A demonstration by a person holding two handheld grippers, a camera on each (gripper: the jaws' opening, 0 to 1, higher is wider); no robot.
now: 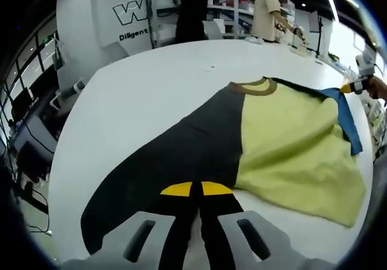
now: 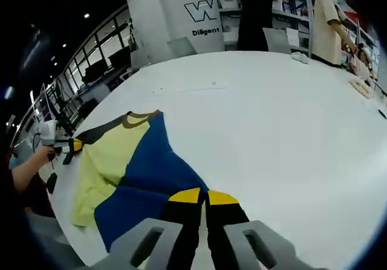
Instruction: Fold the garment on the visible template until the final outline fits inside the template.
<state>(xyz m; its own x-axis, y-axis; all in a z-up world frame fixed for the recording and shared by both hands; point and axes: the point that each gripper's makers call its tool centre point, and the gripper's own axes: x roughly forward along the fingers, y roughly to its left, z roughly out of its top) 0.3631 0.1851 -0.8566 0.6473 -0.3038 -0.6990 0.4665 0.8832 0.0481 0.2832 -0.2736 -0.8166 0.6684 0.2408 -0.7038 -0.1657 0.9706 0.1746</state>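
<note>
The garment (image 1: 284, 143) lies flat on a broad white table (image 1: 151, 95), a soft yellow-green knit with a ribbed olive-brown collar (image 1: 257, 87) at its far end.

In the left gripper view the shirt sits to the right, partly over a matte black sheet (image 1: 187, 149) that runs from the collar down to the near edge, and a narrow blue strip (image 1: 347, 122) shows along the shirt's far right side. The left gripper (image 1: 196, 190) rises from the bottom, its two yellow-tipped black jaws pressed together with no gap between the tips; they lie over the black sheet's near edge, and I cannot tell whether any cloth is pinched between them. At the far right edge the other gripper's yellow tip (image 1: 349, 87) shows beside a person's hand (image 1: 378, 87).

The right gripper view shows the same layout from the opposite side. Here a wide blue sheet (image 2: 151, 173), smooth and deep in colour, spreads toward the camera, with the garment (image 2: 109, 161) to its left and only a sliver of black (image 2: 100, 134) past the collar. The right gripper (image 2: 204, 196) has its yellow tips closed on each other at the blue sheet's near right edge; whether they hold it cannot be told. At the left edge a hand (image 2: 42, 155) holds the other gripper (image 2: 69, 146) at the shirt's far corner.

Behind the table stand shelving (image 1: 236, 10) and two people.
</note>
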